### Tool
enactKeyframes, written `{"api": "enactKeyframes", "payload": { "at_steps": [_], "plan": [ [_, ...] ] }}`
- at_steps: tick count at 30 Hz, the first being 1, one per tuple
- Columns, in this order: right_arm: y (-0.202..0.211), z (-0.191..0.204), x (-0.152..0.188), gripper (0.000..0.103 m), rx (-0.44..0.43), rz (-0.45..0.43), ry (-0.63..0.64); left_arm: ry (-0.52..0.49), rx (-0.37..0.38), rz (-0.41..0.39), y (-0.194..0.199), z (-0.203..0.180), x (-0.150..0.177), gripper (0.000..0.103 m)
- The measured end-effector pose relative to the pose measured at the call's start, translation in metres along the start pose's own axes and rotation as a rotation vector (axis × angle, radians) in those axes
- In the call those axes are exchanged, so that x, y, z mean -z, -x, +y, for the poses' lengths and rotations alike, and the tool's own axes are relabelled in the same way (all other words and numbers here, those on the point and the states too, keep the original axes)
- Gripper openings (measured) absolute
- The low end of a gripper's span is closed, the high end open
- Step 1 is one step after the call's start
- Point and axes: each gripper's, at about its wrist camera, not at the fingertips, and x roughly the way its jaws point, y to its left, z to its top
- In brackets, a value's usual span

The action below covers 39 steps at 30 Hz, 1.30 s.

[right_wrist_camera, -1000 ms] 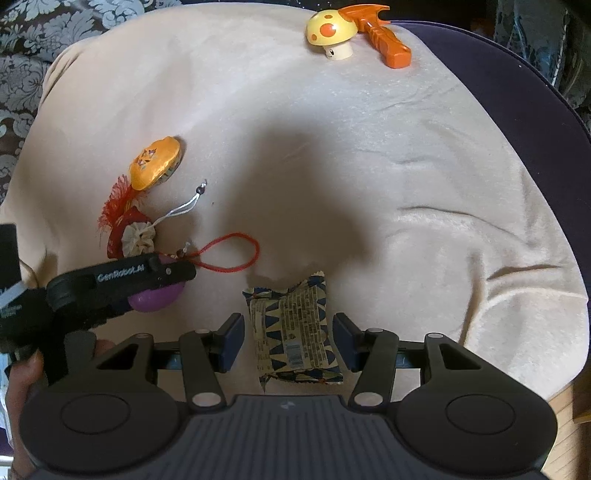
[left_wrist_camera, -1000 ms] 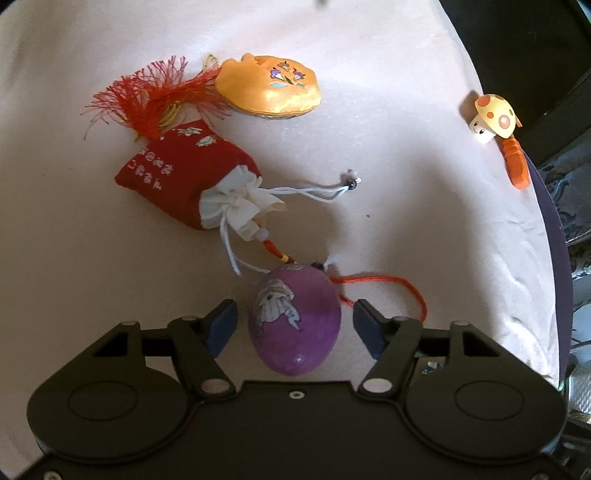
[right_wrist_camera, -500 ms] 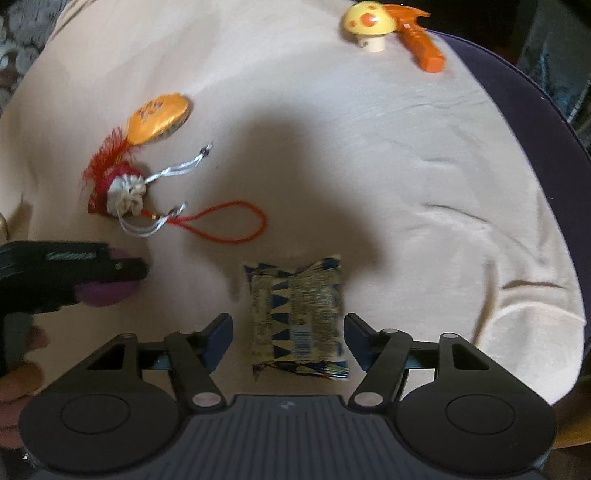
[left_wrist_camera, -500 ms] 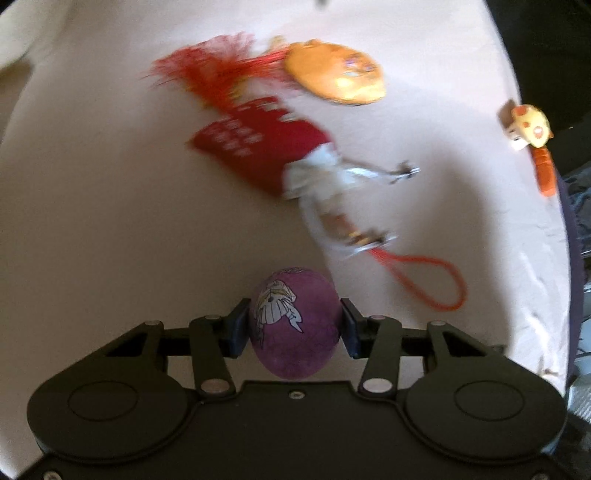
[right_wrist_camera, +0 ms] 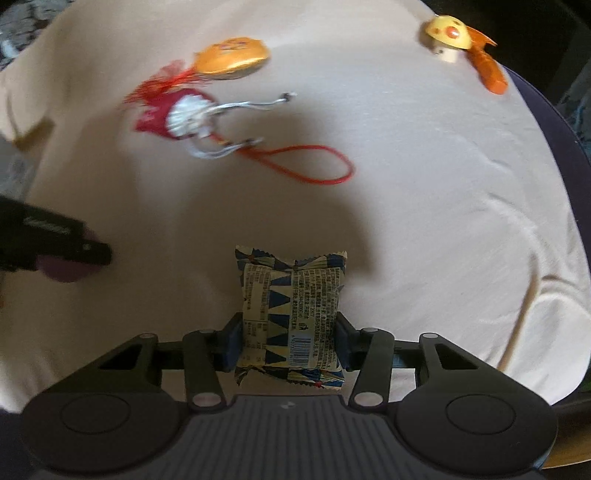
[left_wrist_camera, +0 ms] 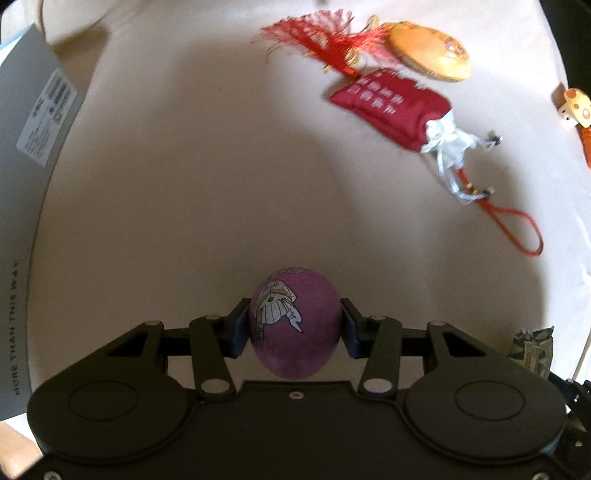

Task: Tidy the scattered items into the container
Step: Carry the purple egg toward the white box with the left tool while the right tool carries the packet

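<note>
My left gripper (left_wrist_camera: pixel 294 326) is shut on a purple egg (left_wrist_camera: pixel 295 332) with a white drawing, held above the cream cloth (left_wrist_camera: pixel 221 184). The egg (right_wrist_camera: pixel 62 271) also shows at the left edge of the right wrist view, under the left gripper's black body. My right gripper (right_wrist_camera: pixel 290 343) has its jaws closing on a blue-and-tan snack packet (right_wrist_camera: pixel 291 314), and both pads touch the packet's sides. A grey box (left_wrist_camera: pixel 33 122) with a white label fills the left edge of the left wrist view.
On the cloth lie a red pouch (left_wrist_camera: pixel 388 107) with white drawstrings and a red cord loop (right_wrist_camera: pixel 314 162), an orange ornament (left_wrist_camera: pixel 428 55) with a red tassel, a yellow mushroom toy (right_wrist_camera: pixel 448 35) and an orange toy (right_wrist_camera: pixel 487 70). A dark purple edge (right_wrist_camera: pixel 554 129) borders the cloth on the right.
The left gripper shut on the egg and carried it left, bringing the grey box into view. The right gripper moved forward over the packet and its jaws came in against its sides.
</note>
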Motion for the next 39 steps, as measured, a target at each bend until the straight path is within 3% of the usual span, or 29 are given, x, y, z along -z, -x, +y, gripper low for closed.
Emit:
{"api": "enactKeyframes", "payload": {
  "at_steps": [11, 21, 30, 39],
  "plan": [
    [0.031, 0.019, 0.006, 0.050, -0.117, -0.027, -0.042, -0.011, -0.068, -0.067, 0.054, 0.037, 0.014, 0.048],
    [0.053, 0.056, 0.001, 0.050, -0.115, -0.040, 0.050, 0.033, -0.083, -0.121, 0.094, 0.082, 0.034, 0.048],
    [0.078, 0.127, -0.013, 0.050, -0.153, -0.062, 0.217, 0.096, -0.066, -0.198, 0.128, 0.131, 0.049, 0.048],
    [0.097, 0.217, -0.034, 0.050, -0.203, -0.080, 0.401, 0.184, -0.116, -0.272, 0.160, 0.196, 0.060, 0.048]
  ]
}}
